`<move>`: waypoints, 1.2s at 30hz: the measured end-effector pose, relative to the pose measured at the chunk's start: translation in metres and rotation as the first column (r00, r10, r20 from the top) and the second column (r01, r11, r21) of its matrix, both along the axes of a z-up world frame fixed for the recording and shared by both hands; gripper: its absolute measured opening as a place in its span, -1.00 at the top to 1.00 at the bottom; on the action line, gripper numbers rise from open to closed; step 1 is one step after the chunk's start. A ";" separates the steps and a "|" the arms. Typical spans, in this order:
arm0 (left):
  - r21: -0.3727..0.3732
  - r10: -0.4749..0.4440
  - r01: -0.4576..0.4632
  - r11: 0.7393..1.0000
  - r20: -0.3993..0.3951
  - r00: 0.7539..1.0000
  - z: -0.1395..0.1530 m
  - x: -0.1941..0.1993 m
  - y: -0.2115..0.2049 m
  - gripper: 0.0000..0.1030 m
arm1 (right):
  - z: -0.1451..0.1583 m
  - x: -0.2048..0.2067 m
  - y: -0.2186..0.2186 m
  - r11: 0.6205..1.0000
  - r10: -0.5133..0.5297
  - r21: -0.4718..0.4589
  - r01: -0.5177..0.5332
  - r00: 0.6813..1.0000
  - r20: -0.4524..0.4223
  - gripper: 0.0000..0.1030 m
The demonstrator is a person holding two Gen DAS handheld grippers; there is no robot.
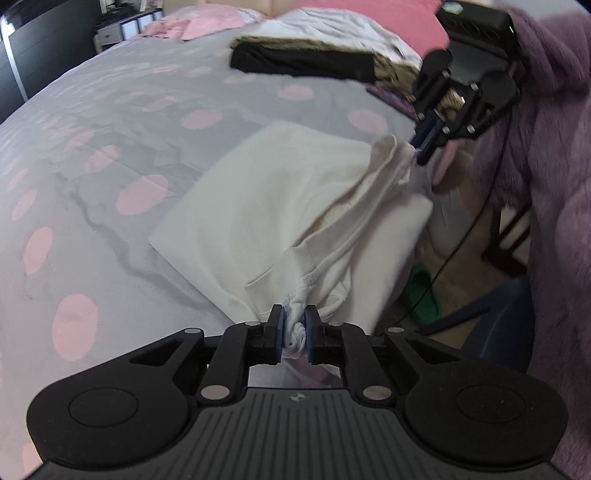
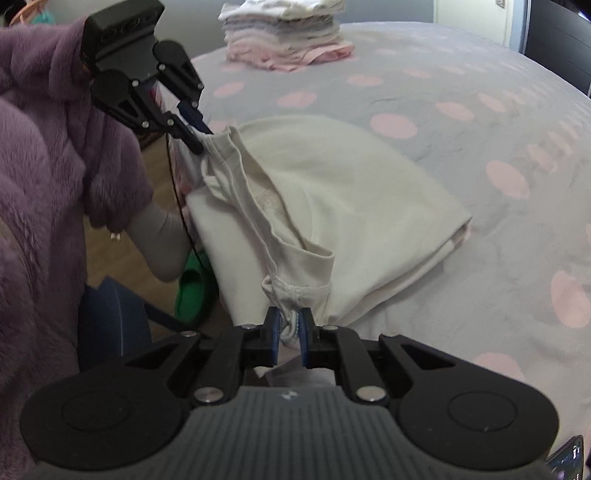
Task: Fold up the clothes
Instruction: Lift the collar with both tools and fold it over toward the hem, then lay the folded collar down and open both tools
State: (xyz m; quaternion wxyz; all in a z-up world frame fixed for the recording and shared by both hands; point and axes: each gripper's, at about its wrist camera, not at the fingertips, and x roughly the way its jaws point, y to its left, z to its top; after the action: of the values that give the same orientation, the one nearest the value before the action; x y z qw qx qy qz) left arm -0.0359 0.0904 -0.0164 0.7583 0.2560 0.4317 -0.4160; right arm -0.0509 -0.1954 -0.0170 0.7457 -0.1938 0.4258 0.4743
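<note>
Two tongs, each clamped on a bunched corner of the same cream garment. Left tongs pinched shut on a wad of hem at the near edge; right tongs likewise closed on gathered fabric at the opposite corner. Garment partly folded, lying on the bed near its edge, one hemmed border stretched taut between the two grips and lifted off the grey cover with pink dots. Farther back on the bed: a stack of folded clothes, pale and pink. Also a dark fur-trimmed item lying beyond the garment. Purple fleecy sleeve alongside, green slipper on the floor below.
</note>
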 end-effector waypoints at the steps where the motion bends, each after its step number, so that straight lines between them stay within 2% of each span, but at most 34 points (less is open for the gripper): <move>1: 0.025 -0.024 0.023 0.999 0.005 1.000 -0.003 -0.005 -0.003 0.82 | -0.002 -0.005 0.001 1.000 0.022 -0.021 -0.021 1.000 0.014 0.76; 4: 0.076 -0.093 0.093 0.993 -0.008 0.996 -0.011 -0.020 -0.011 0.82 | -0.006 -0.015 0.007 0.995 0.069 -0.068 -0.066 0.997 0.036 0.76; 6: 0.112 -0.129 0.128 0.985 0.000 0.992 -0.014 -0.030 -0.015 0.80 | -0.006 -0.019 0.009 0.992 0.084 -0.096 -0.080 0.995 0.047 0.68; 7: 0.130 -0.143 0.141 0.981 0.006 0.990 -0.014 -0.035 -0.017 0.74 | -0.004 -0.020 0.009 0.992 0.085 -0.102 -0.080 0.995 0.052 0.68; 10: 0.176 -0.154 0.141 0.974 0.064 0.986 -0.010 -0.046 -0.020 0.64 | 0.007 -0.025 0.007 0.992 0.077 -0.104 -0.066 0.992 0.100 0.48; 12: 0.209 -0.153 0.123 0.970 0.135 0.979 -0.007 -0.054 -0.027 0.51 | 0.012 -0.031 0.010 0.991 0.081 -0.116 -0.063 0.983 0.162 0.20; 14: 0.225 -0.177 0.132 0.965 0.195 0.965 -0.006 -0.065 -0.035 0.21 | 0.015 -0.040 0.017 0.987 0.104 -0.142 -0.073 0.968 0.227 0.13; 16: 0.252 -0.196 0.134 0.958 0.236 0.952 -0.009 -0.074 -0.045 0.06 | 0.008 -0.050 0.029 0.977 0.150 -0.189 -0.101 0.952 0.266 0.09; 19: 0.317 -0.224 0.138 0.938 0.253 0.941 -0.027 -0.082 -0.060 0.06 | -0.008 -0.061 0.048 0.963 0.179 -0.253 -0.094 0.925 0.336 0.09; 21: 0.368 -0.239 0.117 0.922 0.304 0.922 -0.040 -0.086 -0.068 0.12 | -0.018 -0.066 0.057 0.958 0.183 -0.276 -0.074 0.901 0.393 0.19; 22: 0.379 -0.243 0.108 0.919 0.330 0.912 -0.043 -0.086 -0.069 0.23 | -0.021 -0.069 0.060 0.954 0.203 -0.289 -0.082 0.885 0.420 0.26; 23: 0.388 -0.247 0.099 0.916 0.354 0.902 -0.046 -0.086 -0.071 0.57 | -0.022 -0.073 0.062 0.947 0.236 -0.305 -0.104 0.868 0.437 0.54; 24: 0.387 -0.256 0.109 0.916 0.354 0.900 -0.046 -0.085 -0.071 0.72 | -0.023 -0.077 0.063 0.939 0.269 -0.321 -0.126 0.850 0.453 0.63; 25: 0.381 -0.263 0.121 0.917 0.348 0.900 -0.045 -0.086 -0.070 0.79 | -0.023 -0.080 0.062 0.931 0.300 -0.334 -0.151 0.837 0.458 0.64; 27: 0.384 -0.288 0.156 0.910 0.315 0.904 -0.047 -0.088 -0.069 0.86 | -0.025 -0.083 0.061 0.917 0.339 -0.354 -0.186 0.831 0.441 0.71; 32: 0.438 -0.395 0.250 0.863 0.277 0.876 -0.061 -0.102 -0.070 0.88 | -0.037 -0.082 0.062 0.888 0.393 -0.397 -0.231 0.828 0.400 0.72; 34: 0.431 -0.391 0.256 0.865 0.261 0.883 -0.066 -0.099 -0.071 0.87 | -0.041 -0.081 0.065 0.885 0.395 -0.400 -0.237 0.836 0.381 0.67; 36: 0.412 -0.379 0.260 0.873 0.239 0.894 -0.066 -0.098 -0.070 0.76 | -0.043 -0.079 0.068 0.885 0.393 -0.398 -0.243 0.847 0.357 0.39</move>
State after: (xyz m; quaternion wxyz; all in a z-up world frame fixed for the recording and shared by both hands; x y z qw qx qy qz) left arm -0.1338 0.0205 -0.0824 0.6744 0.5250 0.3277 -0.4026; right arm -0.1300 -0.1277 -0.0600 0.6857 -0.4866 0.2877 0.4585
